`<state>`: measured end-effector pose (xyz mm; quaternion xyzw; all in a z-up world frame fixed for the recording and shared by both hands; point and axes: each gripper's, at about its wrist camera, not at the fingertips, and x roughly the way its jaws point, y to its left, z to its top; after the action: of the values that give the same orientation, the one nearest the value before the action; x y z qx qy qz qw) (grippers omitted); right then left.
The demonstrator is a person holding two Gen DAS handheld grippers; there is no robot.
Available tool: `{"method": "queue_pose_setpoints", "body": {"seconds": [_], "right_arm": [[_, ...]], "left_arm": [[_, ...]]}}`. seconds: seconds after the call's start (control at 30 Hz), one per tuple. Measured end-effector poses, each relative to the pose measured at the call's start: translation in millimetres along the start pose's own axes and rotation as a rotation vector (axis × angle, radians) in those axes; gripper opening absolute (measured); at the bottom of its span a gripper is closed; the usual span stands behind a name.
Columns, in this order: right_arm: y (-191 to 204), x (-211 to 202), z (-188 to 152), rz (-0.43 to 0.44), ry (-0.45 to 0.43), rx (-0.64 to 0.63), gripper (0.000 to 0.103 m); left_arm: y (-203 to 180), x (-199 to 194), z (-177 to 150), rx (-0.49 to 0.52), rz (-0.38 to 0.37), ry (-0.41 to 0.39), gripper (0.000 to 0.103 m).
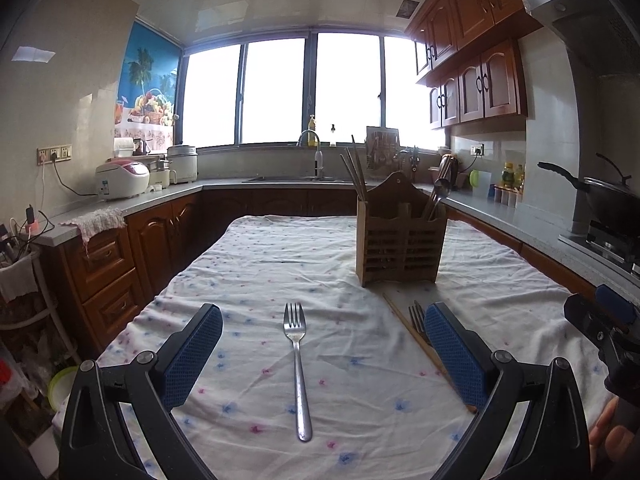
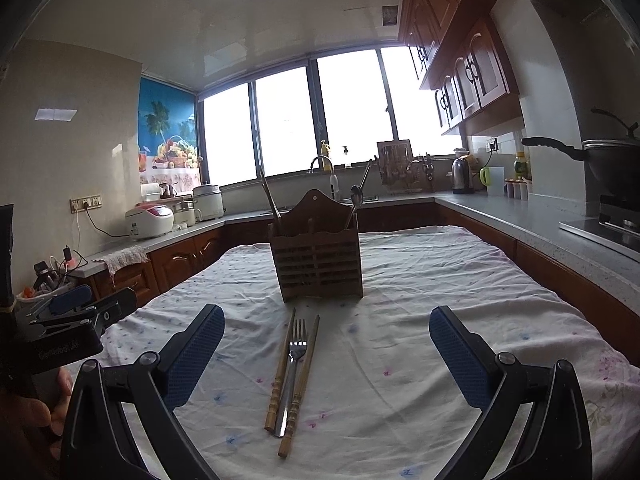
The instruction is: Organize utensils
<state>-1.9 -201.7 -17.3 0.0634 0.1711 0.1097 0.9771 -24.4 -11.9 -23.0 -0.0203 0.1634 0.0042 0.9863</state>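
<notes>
Left gripper point(image 1: 322, 346) hovers low over the table point(image 1: 360, 400), fingers point(image 1: 192, 354) spread wide, nothing held. A lone fork point(image 1: 297, 364) lies flat on the cloth right between those fingers, tines pointing away, handle toward the camera. Past the right finger of this gripper, partly hidden by it, sit a second fork point(image 1: 418, 316) and a chopstick point(image 1: 404, 326).

Ahead and to the right of the left fingers stands the wooden holder point(image 1: 400, 240), upright, with chopsticks point(image 1: 354, 172) in its left slot and a spoon point(image 1: 438, 194) in its right one.

Right gripper point(image 2: 326, 354) is also low over the table point(image 2: 440, 320), fingers point(image 2: 460, 356) wide apart, empty. Between them, closer to the left finger, lies a bundle: the fork point(image 2: 294, 368) flanked by two wooden chopsticks point(image 2: 302, 384), all touching or nearly so, tips toward the holder point(image 2: 316, 256), which stands straight ahead, well beyond the fingertips.

Step in hand, as I read it: the pick-up stage, three loose pieces not yet stowed, some already in the holder. The left gripper looks lined up on the lone fork.

Next move probably calls for lowering until the pads straddle the thin handle, closing firmly since flat metal on cloth may slip, then lifting, tipping upright and dropping it into a slot. The middle slot's contents cannot be told.
</notes>
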Motion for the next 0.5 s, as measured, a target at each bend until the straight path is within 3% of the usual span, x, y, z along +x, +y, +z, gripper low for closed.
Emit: {"method": "queue_pose_setpoints", "body": {"seconds": [0.5], "right_arm": [[-1.8,0.6,1.3,0.001,0.008,0.008,0.103]], "left_arm": [[0.3,0.4,-1.3,0.001,0.010,0.003,0.102]]}}
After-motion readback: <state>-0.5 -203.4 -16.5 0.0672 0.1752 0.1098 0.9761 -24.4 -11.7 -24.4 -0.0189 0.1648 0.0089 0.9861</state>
